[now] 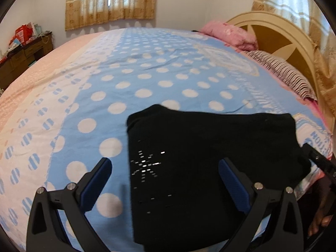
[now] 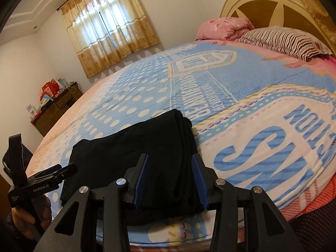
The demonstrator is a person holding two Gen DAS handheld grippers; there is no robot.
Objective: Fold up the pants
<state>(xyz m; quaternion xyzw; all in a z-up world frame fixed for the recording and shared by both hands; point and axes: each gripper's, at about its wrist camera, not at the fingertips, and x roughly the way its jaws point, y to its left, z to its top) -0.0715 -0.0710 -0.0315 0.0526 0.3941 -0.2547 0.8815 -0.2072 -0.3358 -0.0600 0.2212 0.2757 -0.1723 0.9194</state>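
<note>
**Folded black pants on the bed, with both claws standing off the cloth**

The pants [image 1: 210, 157] are shown as a compact black bundle, several layers thick at its folded edge, lying near the front edge of the bed [image 1: 147, 67] on the blue dotted sheet. The left claw [image 1: 166, 180] is held above the bundle's left side with its jaws spread wide; nothing is gripped. The right claw [image 2: 171, 180] is set partly open, its jaws roughly spanning the right-hand portion of the bundle; the pads appear clear of the fabric, though contact cannot be excluded from this angle.

The folding is judged nearly complete, so the step in hand is taken to be a final squaring or release. It would be done well if the stacked edges were kept aligned, the cloth pressed flat rather than dragged, and each claw withdrawn without catching a layer.

Counted: one pair of pants, two claws, one bed, two pillows [image 2: 222, 29] (one pink, one striped), two curtained windows [image 1: 109, 0], one wooden dresser [image 2: 56, 109].
</note>
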